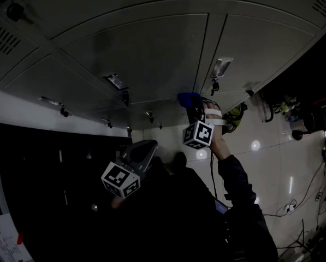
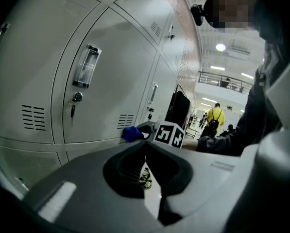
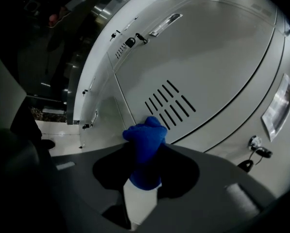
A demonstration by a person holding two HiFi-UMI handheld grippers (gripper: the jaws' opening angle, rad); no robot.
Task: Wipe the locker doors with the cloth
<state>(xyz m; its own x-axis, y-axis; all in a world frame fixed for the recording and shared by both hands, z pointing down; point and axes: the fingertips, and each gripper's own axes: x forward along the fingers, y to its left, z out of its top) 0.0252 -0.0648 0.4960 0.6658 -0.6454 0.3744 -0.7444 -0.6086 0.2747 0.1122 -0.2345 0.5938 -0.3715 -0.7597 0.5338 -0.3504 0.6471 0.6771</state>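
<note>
Right gripper (image 3: 145, 152): jaws clamped on a bunched blue cloth (image 3: 145, 137), which fills the gap between them and bulges past the tips. The cloth's far end sits at a grey locker door (image 3: 203, 57), over the low end of its vent slots (image 3: 168, 102). It looks pressed to the metal, though the wad itself hides the point of contact. A hand (image 1: 216, 129) holds the gripper out from the right, with the marker cube (image 1: 198, 134) on the near side of the jaws.

Left gripper (image 2: 145, 143): jaws closed together, with nothing between them (only a sliver of floor shows through the slit behind the tips). It is held nearer the person and left of the right gripper, well apart from the lockers.

Fittings on the wiped door: a label holder (image 3: 166, 18) and a key (image 3: 135, 38) in its lock, at the end away from the cloth. The neighbouring door has a second label holder (image 3: 279, 106) and a hanging key (image 3: 255, 147), which juts from the face near the cloth.

Floor: pale glossy tiles (image 1: 272, 162). Yellow-green shoes (image 1: 236, 116) lie just beside the right gripper at the locker base, and cables (image 1: 299, 201) trail at the far right.

Far background, left gripper view: a person in a yellow top (image 2: 214, 116), back turned.
</note>
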